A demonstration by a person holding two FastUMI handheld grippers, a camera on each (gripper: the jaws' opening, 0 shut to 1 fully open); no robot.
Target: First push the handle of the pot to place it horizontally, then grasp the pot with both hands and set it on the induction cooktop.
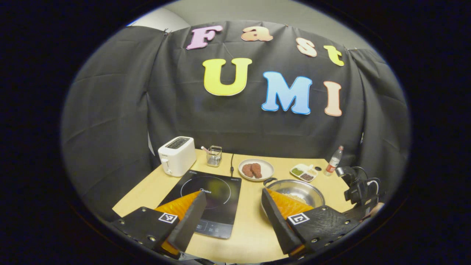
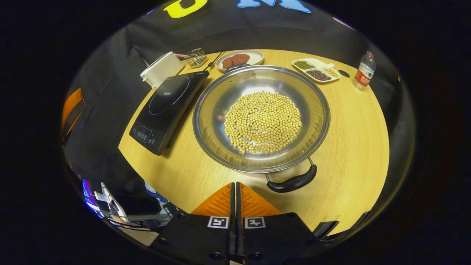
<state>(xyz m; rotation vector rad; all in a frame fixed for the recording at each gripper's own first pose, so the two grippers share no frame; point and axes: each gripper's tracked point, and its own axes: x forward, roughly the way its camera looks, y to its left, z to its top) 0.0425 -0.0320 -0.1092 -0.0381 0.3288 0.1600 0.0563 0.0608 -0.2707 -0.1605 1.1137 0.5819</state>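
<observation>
We locate the wide, shallow stainless-steel pot [image 2: 261, 117] on the round pale wooden table [image 2: 353, 147], just beside the flat black induction cooktop [image 2: 167, 106] and not on it. The pot holds a heap of yellow soybeans [image 2: 263, 122]. Its near black handle [image 2: 292, 183] lies slanted, pointing towards the right gripper [image 2: 235, 191], whose two fingers are pressed together on nothing, a little short of the pot. The left gripper [image 1: 233, 211] has its fingers spread wide, with one finger over the cooktop and the other over the pot's rim. Beyond the pot we note a white plate with brown patties [image 2: 240, 58] and a white divided dish [image 2: 316, 70].
</observation>
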